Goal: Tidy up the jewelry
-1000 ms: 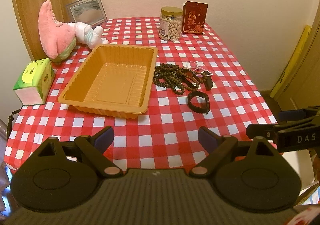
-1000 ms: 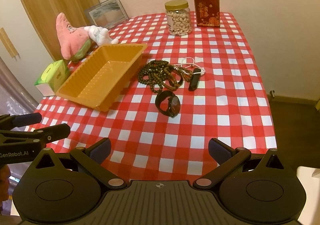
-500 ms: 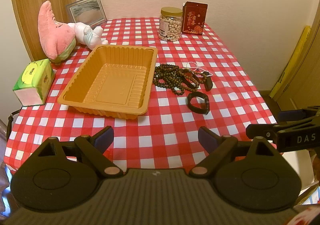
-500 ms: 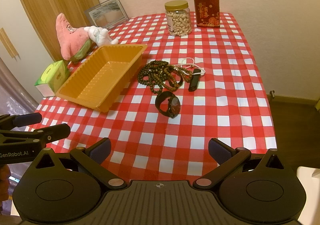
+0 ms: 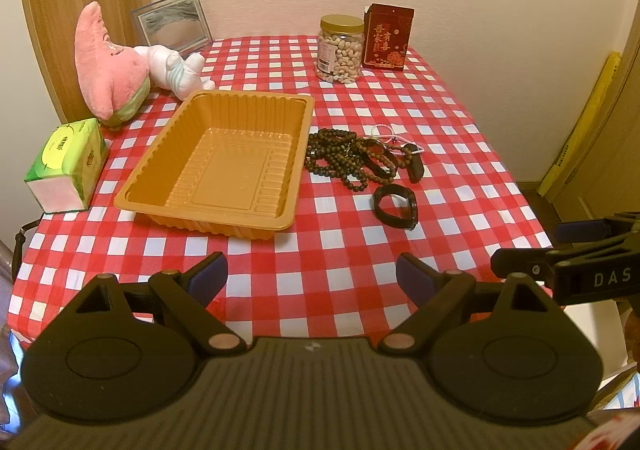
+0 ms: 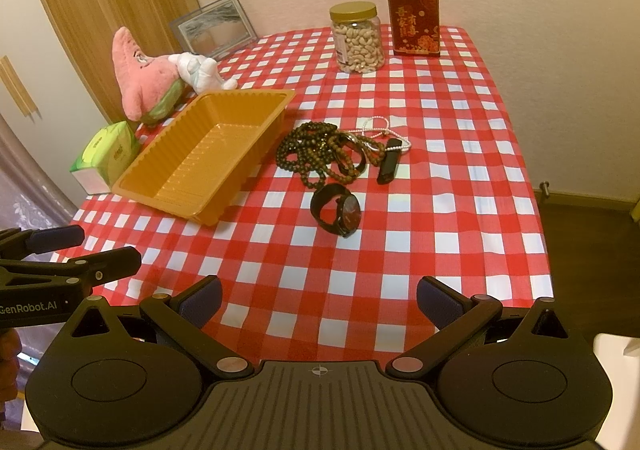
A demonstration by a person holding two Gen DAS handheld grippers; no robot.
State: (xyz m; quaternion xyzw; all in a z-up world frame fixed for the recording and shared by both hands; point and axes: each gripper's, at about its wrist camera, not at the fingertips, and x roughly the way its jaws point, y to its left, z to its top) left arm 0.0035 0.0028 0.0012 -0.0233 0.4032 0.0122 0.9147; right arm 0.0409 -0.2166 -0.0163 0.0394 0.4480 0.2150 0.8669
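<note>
Both the left gripper (image 5: 312, 276) and right gripper (image 6: 319, 296) are held released. The tangled beads (image 6: 316, 158), mid-frame, could be dragged out together, missing the tray (image 6: 200, 154).

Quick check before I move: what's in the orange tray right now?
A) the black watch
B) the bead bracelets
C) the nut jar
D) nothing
D: the orange tray shows only its bare ribbed floor, while the black watch and bead bracelets lie on the tablecloth beside it.
</note>
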